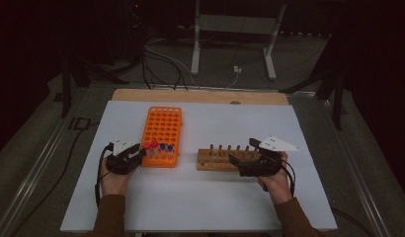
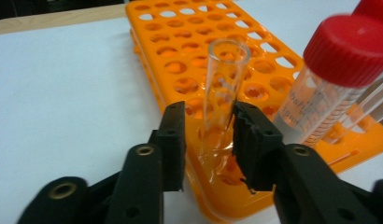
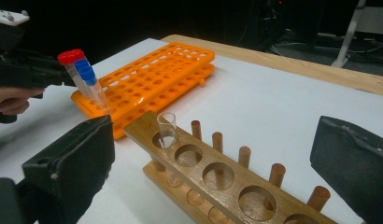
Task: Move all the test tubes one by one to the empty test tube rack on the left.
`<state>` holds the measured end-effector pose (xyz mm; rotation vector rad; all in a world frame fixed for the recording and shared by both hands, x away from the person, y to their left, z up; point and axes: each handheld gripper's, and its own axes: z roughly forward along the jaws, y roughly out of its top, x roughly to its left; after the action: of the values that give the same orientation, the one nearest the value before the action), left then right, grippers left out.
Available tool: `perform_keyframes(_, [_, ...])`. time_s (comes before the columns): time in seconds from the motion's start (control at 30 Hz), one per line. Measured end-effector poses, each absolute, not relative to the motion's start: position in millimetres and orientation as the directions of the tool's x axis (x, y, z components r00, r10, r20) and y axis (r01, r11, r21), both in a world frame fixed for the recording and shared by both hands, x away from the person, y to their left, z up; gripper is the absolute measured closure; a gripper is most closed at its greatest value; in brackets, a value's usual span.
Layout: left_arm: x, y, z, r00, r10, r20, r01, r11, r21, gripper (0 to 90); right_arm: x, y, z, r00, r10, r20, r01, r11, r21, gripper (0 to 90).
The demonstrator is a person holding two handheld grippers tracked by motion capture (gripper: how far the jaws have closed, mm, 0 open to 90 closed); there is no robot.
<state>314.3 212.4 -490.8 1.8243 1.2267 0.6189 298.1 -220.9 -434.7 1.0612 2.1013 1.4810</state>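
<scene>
An uncapped clear glass tube (image 2: pixel 224 74) stands in a near corner hole of the orange rack (image 2: pixel 180 42). My left gripper (image 2: pixel 209 135) straddles its lower part, open, with a gap showing at the left pad. Beside it stands a red-capped tube (image 2: pixel 341 56). From above, the left gripper (image 1: pixel 139 152) sits at the orange rack's (image 1: pixel 162 129) near left corner, by several capped tubes (image 1: pixel 158 147). My right gripper (image 1: pixel 241 151) stands wide open over the wooden rack (image 1: pixel 215 160). Another clear tube (image 3: pixel 167 130) stands in the end hole of the wooden rack (image 3: pixel 227 182), ahead of the right gripper (image 3: pixel 217 140).
Both racks rest on a white board (image 1: pixel 240 207) over a wooden tabletop. The wooden rack has a row of pegs (image 3: pixel 243 156) behind its holes. Most holes of the orange rack (image 3: pixel 157 79) are unfilled. Cables and metal stand legs lie on the floor beyond.
</scene>
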Motion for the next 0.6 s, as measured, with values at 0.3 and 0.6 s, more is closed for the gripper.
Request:
perform_keyframes(0.3, [302, 235, -479, 0.347, 0.909, -0.231, 0.475, 0.042, 0.879, 39.6, 300, -217, -437, -0.672, 0.728, 0.137, 0.377, 0.176, 0.910, 2.8])
perform_keyframes(0.6, [295, 235, -466, 0.346, 0.901, -0.261, 0.424, 0.097, 0.900, 16.2, 304, -210, -441, -0.685, 0.717, 0.130, 0.378, 0.198, 0.904, 7.2])
